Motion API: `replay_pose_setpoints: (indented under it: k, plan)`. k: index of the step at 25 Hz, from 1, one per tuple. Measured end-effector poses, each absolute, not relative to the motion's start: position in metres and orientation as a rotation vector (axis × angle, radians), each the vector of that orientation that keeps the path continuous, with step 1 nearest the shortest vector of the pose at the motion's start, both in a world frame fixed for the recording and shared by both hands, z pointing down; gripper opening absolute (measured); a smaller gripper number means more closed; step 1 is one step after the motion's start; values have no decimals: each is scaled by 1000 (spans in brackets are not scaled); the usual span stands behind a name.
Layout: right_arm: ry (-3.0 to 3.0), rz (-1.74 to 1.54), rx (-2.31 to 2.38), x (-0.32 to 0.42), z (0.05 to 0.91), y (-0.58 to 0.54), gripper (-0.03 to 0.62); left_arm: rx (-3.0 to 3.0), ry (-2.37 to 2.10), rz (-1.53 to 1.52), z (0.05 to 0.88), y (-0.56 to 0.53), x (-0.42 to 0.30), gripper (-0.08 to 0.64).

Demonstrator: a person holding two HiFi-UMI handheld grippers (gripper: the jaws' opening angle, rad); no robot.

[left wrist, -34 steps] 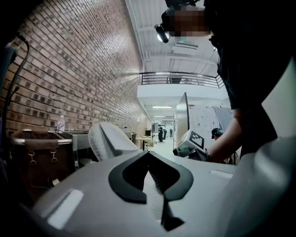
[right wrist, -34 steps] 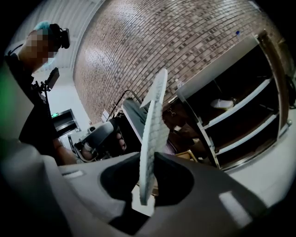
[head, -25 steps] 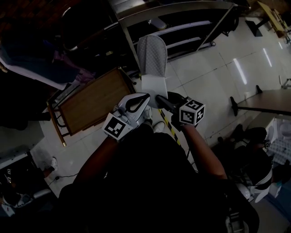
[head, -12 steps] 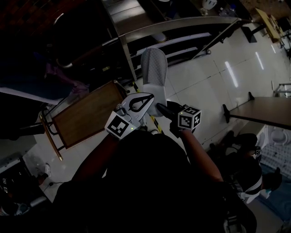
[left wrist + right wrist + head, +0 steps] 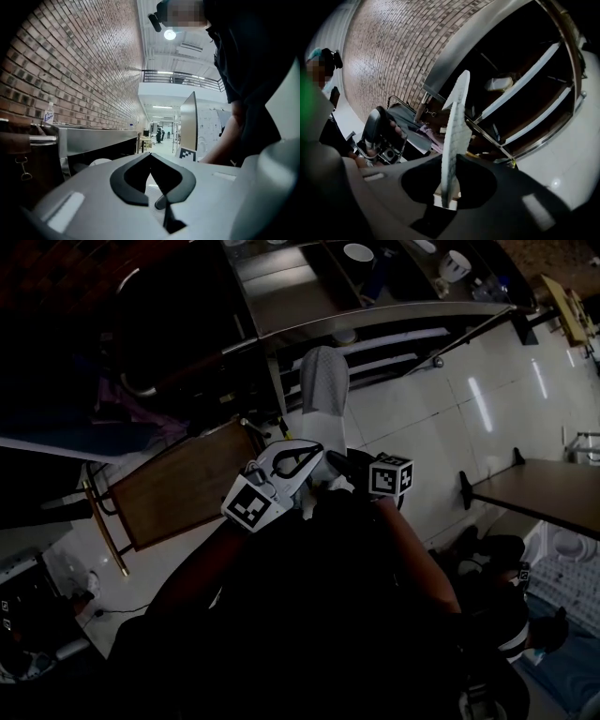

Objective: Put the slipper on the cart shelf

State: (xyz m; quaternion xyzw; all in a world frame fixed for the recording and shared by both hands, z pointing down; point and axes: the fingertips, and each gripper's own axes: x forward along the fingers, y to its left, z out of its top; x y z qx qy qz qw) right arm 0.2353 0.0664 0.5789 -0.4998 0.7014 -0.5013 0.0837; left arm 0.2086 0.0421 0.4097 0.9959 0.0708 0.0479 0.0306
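A pale quilted slipper (image 5: 323,390) stands on edge and points away from me at the steel cart (image 5: 375,317) and its lower shelves (image 5: 398,337). My black right gripper (image 5: 332,458) is shut on the slipper's heel end. In the right gripper view the slipper (image 5: 455,131) rises edge-on from between the jaws (image 5: 447,197), with the cart shelves (image 5: 525,86) behind it. My white left gripper (image 5: 315,449) sits just left of the heel. Its tips (image 5: 150,154) meet, and nothing shows between them.
A wooden-topped trolley (image 5: 178,488) stands to the left on the tiled floor. Bowls (image 5: 358,253) sit on the steel cart's top. A table (image 5: 553,486) is at the right. A seated person (image 5: 511,615) is at the lower right.
Both grippers and the slipper have come closer to the steel cart, whose top with the bowls now shows. The right gripper's hold on the slipper is unchanged.
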Motion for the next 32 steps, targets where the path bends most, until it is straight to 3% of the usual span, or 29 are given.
replay_pose_setpoints:
  k: [16,32]
  plan:
    - [2221,-1619,-1242,318,646,-40,67,3078,-64,209,436,-26,299,2]
    - [2380,-1363,-1301,370,671,-159,67,3055,-295,263,451,-62,333,2]
